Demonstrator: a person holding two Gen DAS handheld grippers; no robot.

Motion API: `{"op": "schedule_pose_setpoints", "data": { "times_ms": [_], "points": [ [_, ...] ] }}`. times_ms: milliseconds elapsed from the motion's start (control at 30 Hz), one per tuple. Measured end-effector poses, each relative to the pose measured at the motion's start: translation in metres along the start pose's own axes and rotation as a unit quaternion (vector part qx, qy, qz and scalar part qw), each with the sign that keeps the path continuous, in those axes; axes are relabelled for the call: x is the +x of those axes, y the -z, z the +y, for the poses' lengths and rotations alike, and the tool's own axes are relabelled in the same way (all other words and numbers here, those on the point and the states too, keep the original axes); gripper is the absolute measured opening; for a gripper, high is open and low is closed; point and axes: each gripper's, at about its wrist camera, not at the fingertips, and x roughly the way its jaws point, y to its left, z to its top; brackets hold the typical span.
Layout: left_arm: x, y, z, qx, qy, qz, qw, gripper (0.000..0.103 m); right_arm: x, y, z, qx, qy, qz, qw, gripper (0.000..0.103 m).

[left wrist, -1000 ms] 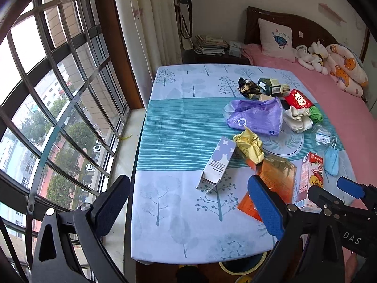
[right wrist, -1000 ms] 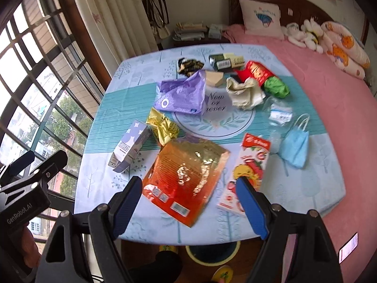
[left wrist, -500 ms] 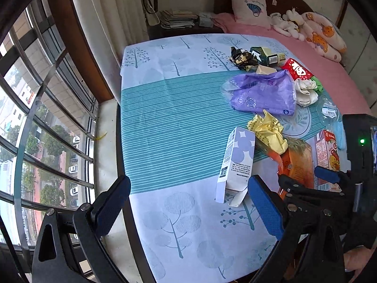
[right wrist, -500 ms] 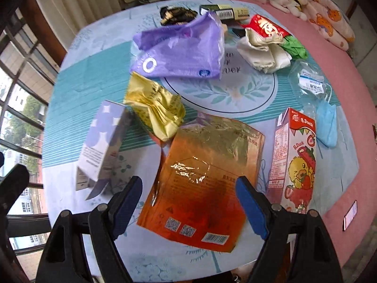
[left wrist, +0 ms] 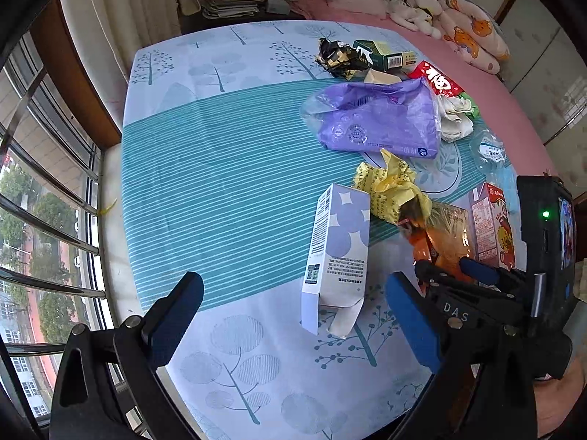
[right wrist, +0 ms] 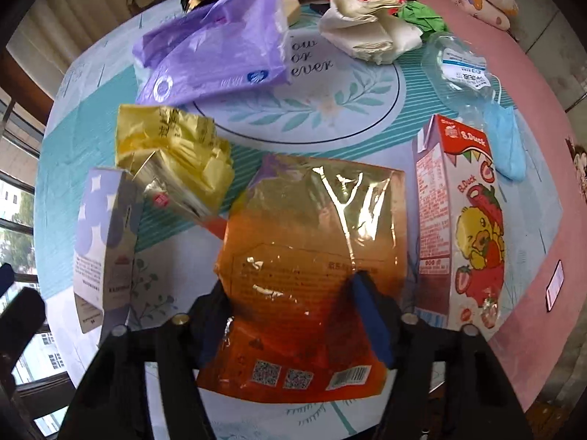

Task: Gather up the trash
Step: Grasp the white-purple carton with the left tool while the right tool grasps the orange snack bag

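— Right gripper (right wrist: 293, 315) first: where does it sit against the trash on the table (right wrist: 279, 110)?

— Low over the near edge, with the orange foil pouch (right wrist: 312, 267) between its blue fingers (right wrist: 370, 315). Both pads lie against the pouch's lower part and the foil buckles there, so I judge it closed on the pouch, though not squeezed flat. The pouch's long axis runs straight away from that gripper, barcode end nearest, torn top toward the printed ring in the cloth.

— And the left gripper (left wrist: 293, 322)?

— Spread wide, holding nothing. It hovers above the tree-print strip of cloth, and the purple-and-white carton (left wrist: 337, 253) stands just ahead between its fingers, slightly right of centre. The carton's long axis also points away from the camera, open flap nearest.

— So which hand goes for what?

— The right one owns the pouch already. The carton is clearly nearer the left. Going along its length, the left jaws would need to straddle its narrow width.

— Anything crowding it?

— The yellow wrapper (left wrist: 392, 190) lies just beyond the carton's far end and touches the pouch's top; the juice box (right wrist: 462, 227) lies just beside the pouch on its right.
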Motion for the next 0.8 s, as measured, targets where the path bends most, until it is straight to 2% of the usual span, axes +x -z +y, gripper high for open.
{"op": "schedule_pose_setpoints", "data": {
  "times_ms": [67,133,167,233,400,467,500,567,667,733,800],
  "points": [
    [0.006,-0.003,-0.002,0.001,0.005,0.005,1.0,0.098,-0.004,-0.001,-0.011,0.01,-0.016,0.0,1.0,0.049],
    [0.011,-0.005,-0.005,0.003,0.007,0.011,0.9999,0.098,-0.01,-0.002,-0.02,0.02,-0.036,0.001,0.999,0.033],
    [0.014,-0.005,-0.006,0.005,0.008,0.014,0.9999,0.098,-0.012,-0.006,-0.025,0.023,-0.044,0.002,0.999,0.032],
    [0.02,-0.006,-0.011,0.01,0.008,0.021,0.9997,0.098,-0.017,-0.008,-0.037,0.036,-0.071,0.004,0.997,0.021],
    [0.034,-0.009,-0.02,0.019,-0.002,0.033,0.9993,0.098,-0.041,0.003,-0.063,0.059,-0.124,0.005,0.99,0.014],
    [0.04,-0.009,-0.023,0.02,-0.003,0.041,0.999,0.094,-0.052,0.008,-0.067,0.058,-0.142,0.004,0.988,0.011],
    [0.043,-0.009,-0.025,0.021,-0.003,0.046,0.9987,0.088,-0.051,0.008,-0.067,0.056,-0.149,0.003,0.987,0.007],
    [0.05,-0.01,-0.028,0.022,-0.008,0.059,0.998,0.079,-0.062,0.008,-0.074,0.048,-0.162,0.001,0.986,0.005],
    [0.059,-0.009,-0.031,0.016,-0.01,0.074,0.997,0.059,-0.078,0.015,-0.085,0.031,-0.171,-0.005,0.985,0.004],
    [0.064,-0.009,-0.031,0.01,-0.012,0.084,0.9963,0.04,-0.087,0.021,-0.088,0.017,-0.172,-0.011,0.985,0.004],
    [0.064,-0.007,-0.032,0.006,-0.019,0.081,0.9965,0.039,-0.095,0.024,-0.09,0.005,-0.175,-0.016,0.984,0.004]
  ]
}}
